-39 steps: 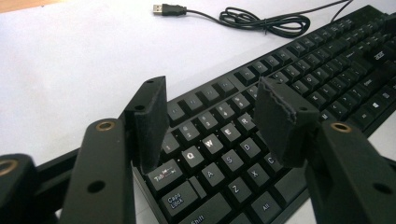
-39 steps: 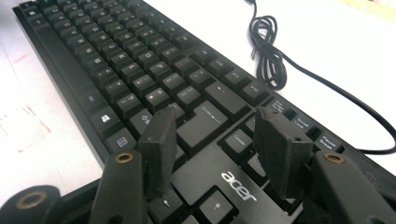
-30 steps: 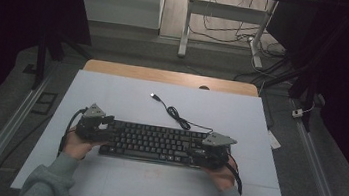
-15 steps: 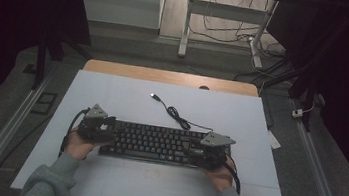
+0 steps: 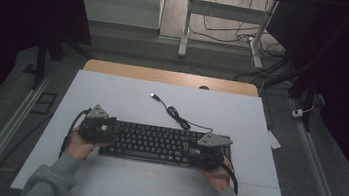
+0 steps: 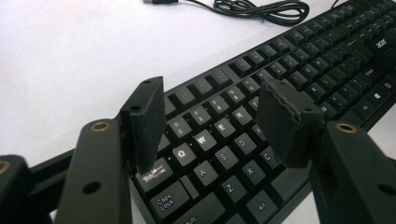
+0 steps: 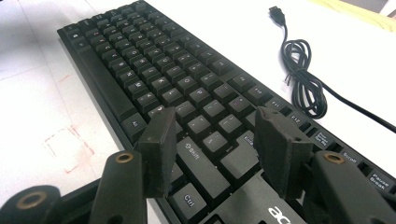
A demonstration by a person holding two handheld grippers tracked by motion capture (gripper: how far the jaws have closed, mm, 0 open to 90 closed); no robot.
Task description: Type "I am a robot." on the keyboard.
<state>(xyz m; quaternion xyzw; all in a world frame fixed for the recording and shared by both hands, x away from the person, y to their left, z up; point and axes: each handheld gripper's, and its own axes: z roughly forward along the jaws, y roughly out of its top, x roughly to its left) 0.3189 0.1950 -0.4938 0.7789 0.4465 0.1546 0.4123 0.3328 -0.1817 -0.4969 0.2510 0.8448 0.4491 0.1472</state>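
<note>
We count one black full-size keyboard (image 5: 157, 143) at lower centre, one black coiled USB cable (image 5: 176, 114) above it, one white table (image 5: 112, 95), two black two-jaw grippers, left (image 5: 101, 125) and right (image 5: 204, 151)

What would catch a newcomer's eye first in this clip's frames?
A black keyboard lies across the near half of the white table, with an open gripper poised over each end: the left gripper above the Tab and Q keys, the right gripper above the right Shift. Behind it, the keyboard's cable lies loosely coiled, its plug unconnected.
</note>
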